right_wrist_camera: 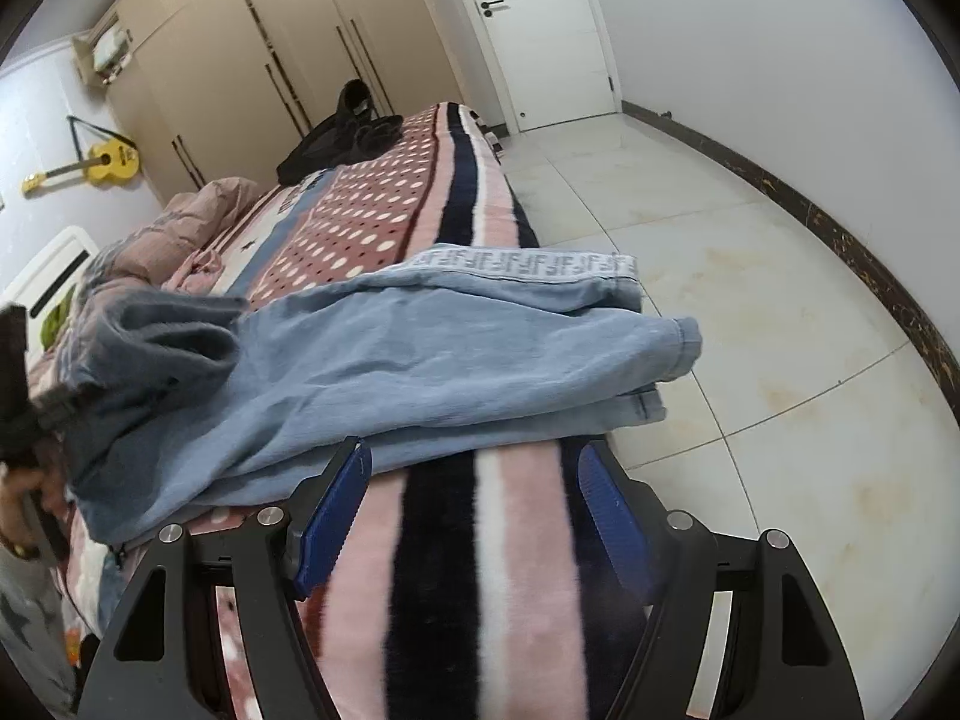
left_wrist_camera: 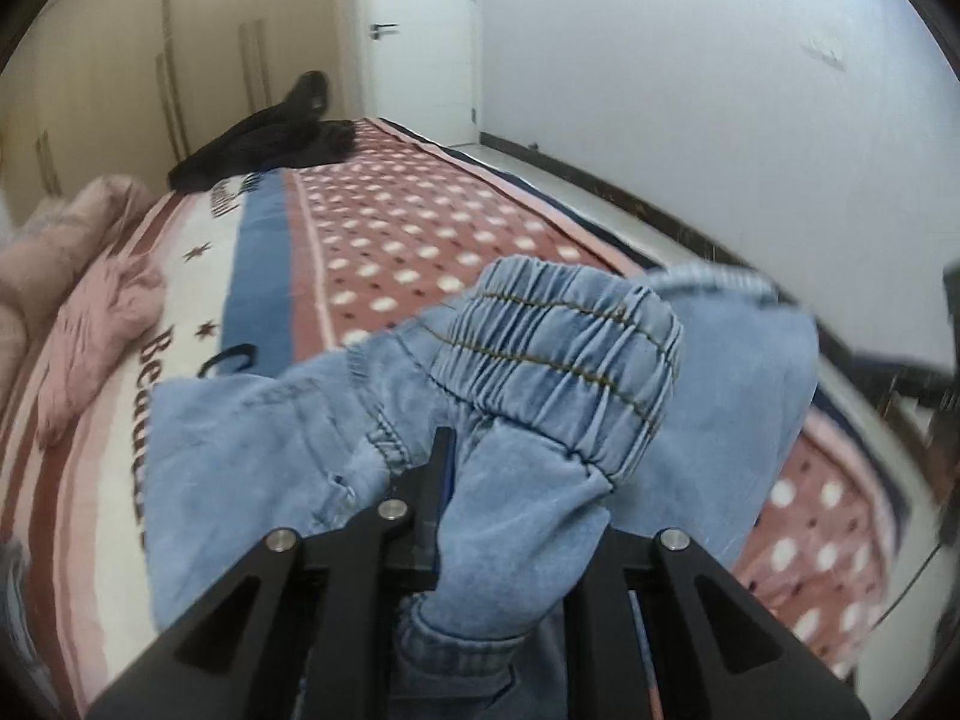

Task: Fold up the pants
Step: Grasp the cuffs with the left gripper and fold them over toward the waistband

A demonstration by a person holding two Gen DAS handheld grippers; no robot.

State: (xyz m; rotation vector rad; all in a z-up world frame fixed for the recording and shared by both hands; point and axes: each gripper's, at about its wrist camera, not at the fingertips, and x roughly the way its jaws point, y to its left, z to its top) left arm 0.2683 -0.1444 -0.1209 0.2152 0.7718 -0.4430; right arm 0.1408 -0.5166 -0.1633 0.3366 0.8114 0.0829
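The left gripper [left_wrist_camera: 447, 480] is clamped on the elastic waistband of the light-blue jeans [left_wrist_camera: 540, 396], lifting it off the patterned blanket [left_wrist_camera: 390, 240]. The right gripper [right_wrist_camera: 474, 480] hovers with jaws spread, empty, just short of the jeans' legs [right_wrist_camera: 420, 354] lying on the blanket's striped edge. Farther along the blanket lies a black garment [right_wrist_camera: 336, 144].

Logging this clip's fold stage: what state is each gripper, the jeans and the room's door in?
left gripper: shut on the jeans near the waistband.
right gripper: open, holding nothing, above the blanket.
jeans: partly folded, waist end lifted, legs stacked on the bed.
door: closed.
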